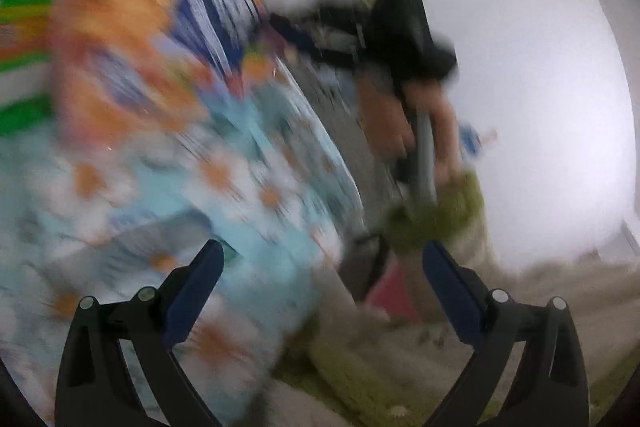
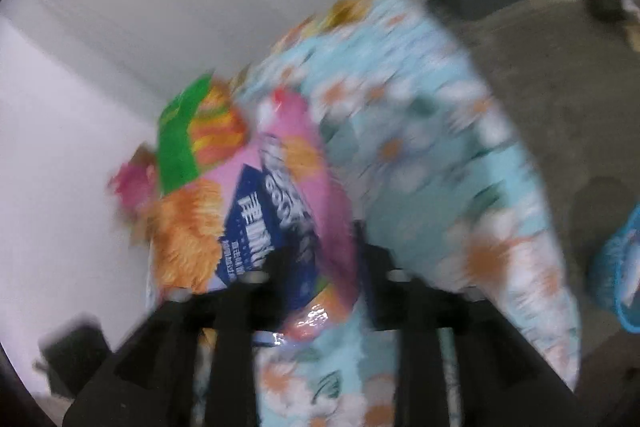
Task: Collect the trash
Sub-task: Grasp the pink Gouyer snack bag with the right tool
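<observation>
snack bag [image 2: 280, 211] sits atop floral sheet [image 2: 440, 155], between right gripper [image 2: 316, 263] jaws; blur hides whether pads press it, cannot tell. left gripper [image 1: 320, 259] fingers spread, empty, beside sheet. slow down, clamp bag squarely before lifting off sheet.

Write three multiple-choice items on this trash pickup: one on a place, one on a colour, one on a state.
1. In the right wrist view, where is the pink snack packet relative to the right gripper?
A. Between its fingers
B. Far off on the floor
C. On the grey cabinet

2. What colour is the flowered bag?
A. Red
B. Light blue
C. Black

3. How do the left gripper's fingers stand?
A. Clamped on a packet
B. Spread apart, nothing between them
C. Out of view

Answers: 1 A, the packet's lower end lies between the dark fingers. 2 B, light blue with white and orange flowers. 3 B, both blue pads show a wide gap.
</observation>
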